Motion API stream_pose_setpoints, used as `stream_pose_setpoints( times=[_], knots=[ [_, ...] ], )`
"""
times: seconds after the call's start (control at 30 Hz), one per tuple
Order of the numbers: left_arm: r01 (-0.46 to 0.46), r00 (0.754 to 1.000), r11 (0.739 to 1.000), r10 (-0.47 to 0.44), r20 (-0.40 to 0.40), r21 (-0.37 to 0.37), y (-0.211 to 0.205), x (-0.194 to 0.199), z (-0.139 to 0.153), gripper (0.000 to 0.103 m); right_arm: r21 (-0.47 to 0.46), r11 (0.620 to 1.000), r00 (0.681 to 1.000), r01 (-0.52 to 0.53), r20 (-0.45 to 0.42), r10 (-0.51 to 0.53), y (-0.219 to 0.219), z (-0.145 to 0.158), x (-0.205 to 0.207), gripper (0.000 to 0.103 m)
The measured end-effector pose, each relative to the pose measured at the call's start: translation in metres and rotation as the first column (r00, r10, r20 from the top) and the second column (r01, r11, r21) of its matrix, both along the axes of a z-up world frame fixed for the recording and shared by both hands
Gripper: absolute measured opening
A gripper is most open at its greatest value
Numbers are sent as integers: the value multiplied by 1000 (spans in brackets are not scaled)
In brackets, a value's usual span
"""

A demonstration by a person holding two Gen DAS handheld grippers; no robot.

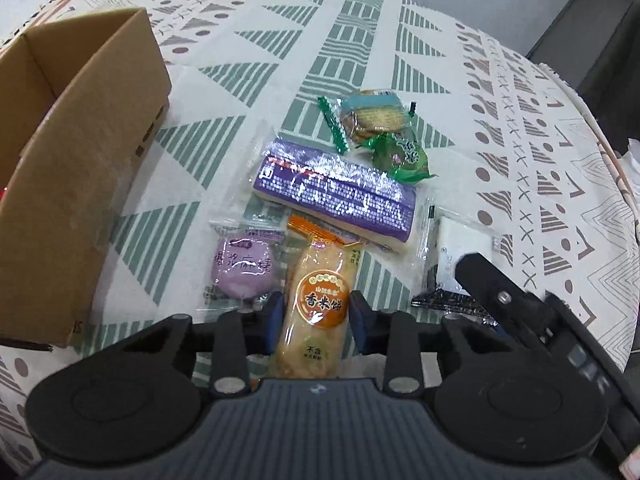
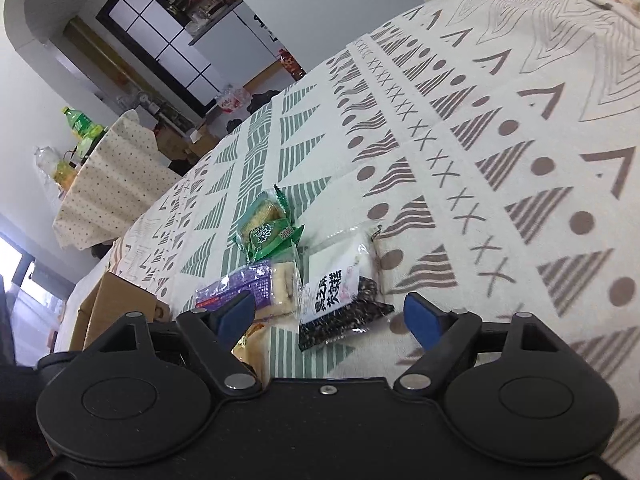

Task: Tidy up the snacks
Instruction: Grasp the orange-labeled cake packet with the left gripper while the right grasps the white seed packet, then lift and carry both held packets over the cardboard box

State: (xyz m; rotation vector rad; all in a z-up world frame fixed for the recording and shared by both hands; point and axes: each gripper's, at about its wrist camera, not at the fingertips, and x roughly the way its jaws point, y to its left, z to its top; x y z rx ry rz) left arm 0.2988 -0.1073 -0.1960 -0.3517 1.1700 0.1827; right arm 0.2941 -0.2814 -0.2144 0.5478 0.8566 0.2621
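My left gripper (image 1: 318,312) is shut on an orange rice-cracker packet (image 1: 316,300), its blue pads (image 1: 274,316) pressing both sides. Beside it lie a purple round cake packet (image 1: 242,268), a long purple bar packet (image 1: 336,194), a cracker packet (image 1: 368,116), a green candy packet (image 1: 400,152) and a black-and-white sesame packet (image 1: 460,256). An open cardboard box (image 1: 76,152) stands at the left. My right gripper (image 2: 332,316) is open, just before the sesame packet (image 2: 340,292), with the purple bar (image 2: 256,284) and green packet (image 2: 272,236) beyond.
The table carries a patterned cloth (image 1: 360,40) that drops off at the right edge (image 1: 624,200). The right gripper's body (image 1: 520,304) shows at the lower right of the left wrist view. A second small table with bottles (image 2: 80,128) stands far off.
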Motion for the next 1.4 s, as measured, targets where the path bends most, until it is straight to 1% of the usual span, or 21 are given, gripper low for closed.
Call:
stream_pose_setpoints(
  times=[0.07,0.1,0.13,0.17,0.2,0.27,0.4,0.53,0.63,0.73,0.9,0.93,0.97,1.0,1.03,1.1,1.17,1.3,1.33,1.37,1.4],
  knots=[
    [-3,1000,1000,3,17,0,2,-3,5,32,-2,1000,1000,-7,7,7,4,-2,3,75],
    [-6,1000,1000,6,28,-2,4,-5,7,32,0,1000,1000,-13,9,13,5,-3,4,68],
    [-7,999,1000,7,35,-6,5,-5,9,32,0,1000,1000,-15,1,15,6,-6,5,56],
    [-8,999,1000,9,41,-12,6,-6,11,31,-8,1000,1000,-16,-14,15,6,-8,5,48],
    [-10,999,1000,11,45,-20,8,-7,12,31,-15,1000,999,-22,-35,22,6,-10,5,28],
    [-12,999,1000,13,53,-27,10,-10,14,31,11,1000,998,-23,-54,23,2,-11,2,25],
    [-15,998,999,17,62,-44,15,-15,17,31,-13,999,999,-35,-41,34,2,-1,-9,21],
    [-13,998,998,17,61,-69,17,-20,17,31,-28,999,998,-30,-58,29,-1,5,-22,20],
    [-12,999,993,17,38,-116,19,-23,13,31,-26,1000,996,-12,-84,10,-7,9,-32,20],
    [4,999,994,0,33,-108,16,-26,11,31,-23,1000,994,18,-103,-20,-14,12,-39,20],
    [3,1000,993,-6,-19,-118,18,-25,-1,32,-40,998,990,57,-126,-62,-15,13,-49,22],
    [4,1000,993,-7,-30,-115,18,-26,-3,32,-52,997,989,64,-129,-71,-14,13,-50,25],
    [7,999,994,-12,-42,-113,17,-25,-6,35,-75,995,989,71,-126,-80,-12,14,-50,25],
    [12,999,993,-18,-46,-115,16,-25,-9,36,-98,992,989,74,-121,-85,-11,14,-49,29],
    [18,999,994,-23,-48,-109,15,-26,-10,38,-111,991,989,77,-117,-90,-10,14,-47,43],
    [29,997,995,-35,-65,-90,11,-25,-14,46,-128,988,991,81,-99,-94,-8,13,-44,61],
    [37,996,996,-43,-78,-78,10,-26,-17,48,-141,987,992,73,-90,-86,-4,11,-41,62],
    [58,995,997,-61,-76,-44,6,-27,-20,47,-168,985,996,46,-74,-59,7,6,-32,62],
    [57,995,998,-59,-76,-38,6,-27,-20,44,-175,984,996,39,-71,-52,9,6,-30,62],
    [50,996,998,-53,-75,-30,7,-27,-20,39,-180,983,997,30,-63,-42,12,6,-29,62],
    [42,997,999,-44,-70,-28,9,-27,-19,36,-186,982,998,18,-58,-29,15,5,-28,63]
  ],
)
